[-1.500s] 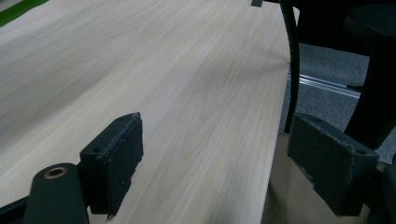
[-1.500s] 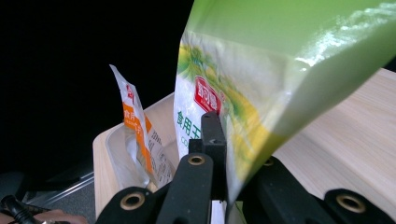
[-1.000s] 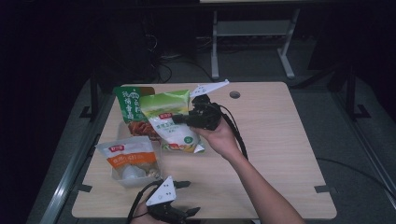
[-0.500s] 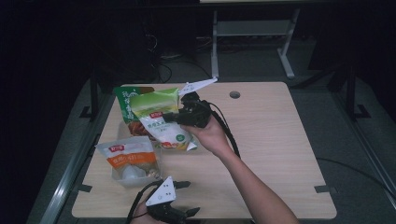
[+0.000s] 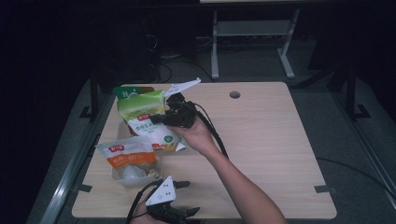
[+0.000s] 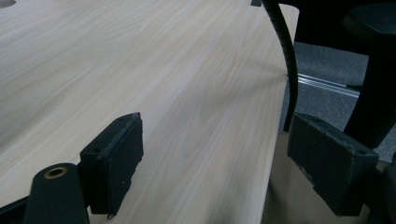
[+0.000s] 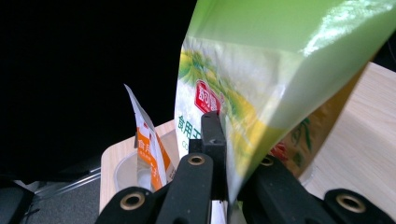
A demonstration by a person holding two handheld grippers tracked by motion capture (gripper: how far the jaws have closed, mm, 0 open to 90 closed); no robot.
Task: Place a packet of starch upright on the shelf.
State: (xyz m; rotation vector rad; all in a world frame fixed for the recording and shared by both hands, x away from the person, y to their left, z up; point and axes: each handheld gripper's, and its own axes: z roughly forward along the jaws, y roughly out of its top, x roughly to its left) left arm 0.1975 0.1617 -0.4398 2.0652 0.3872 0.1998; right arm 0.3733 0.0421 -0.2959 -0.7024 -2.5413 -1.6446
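While green packet is gripped by right claw above desk, left claw is held wide, nothing between.

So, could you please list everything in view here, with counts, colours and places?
green-and-white pouch: 1, lime green top, white lower part, lifted over the table's left side, clamped by the right gripper
orange-and-white pouch: 1, near left of the table
dark green packet: 1, far left, behind the lifted pouch
table: 1, light wood, with a round hole at the far edge
left gripper: 1, black, near edge, jaws apart over bare wood
right gripper: 1, black, shut on the pouch's edge
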